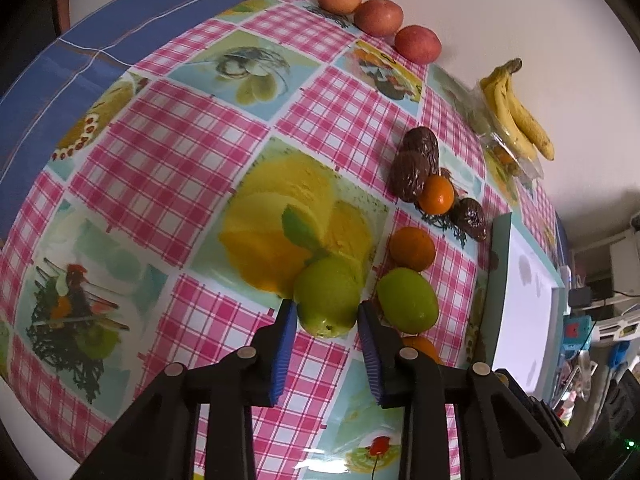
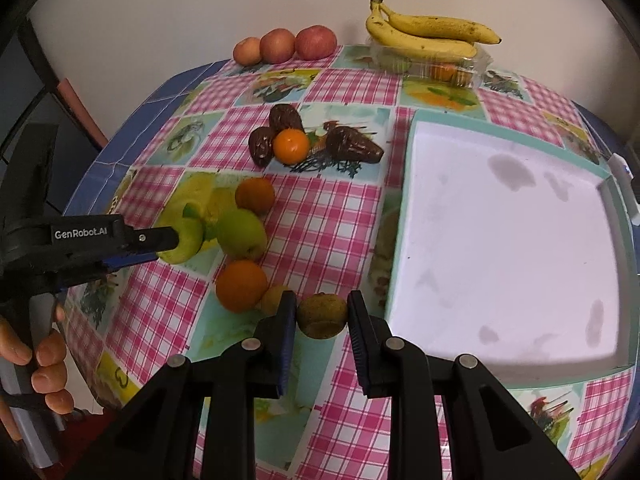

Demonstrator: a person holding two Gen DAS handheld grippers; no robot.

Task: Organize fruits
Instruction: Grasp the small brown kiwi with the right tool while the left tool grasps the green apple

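Two green apples lie near the table's middle, one [image 1: 327, 300] between the left gripper's blue pads, the other [image 1: 406, 300] just beside it among three oranges [image 2: 241, 285]. A brown kiwi [image 2: 321, 316] sits by the white tray [image 2: 404, 240]. Three red apples [image 2: 315, 42] and bananas [image 2: 428, 30] line the far edge, the dark avocados [image 2: 352, 145] nearer.

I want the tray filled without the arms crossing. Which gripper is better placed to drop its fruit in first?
The right. The right gripper brackets a kiwi just beside the white tray, while the left gripper brackets a green apple farther away, with other fruit between it and the tray.
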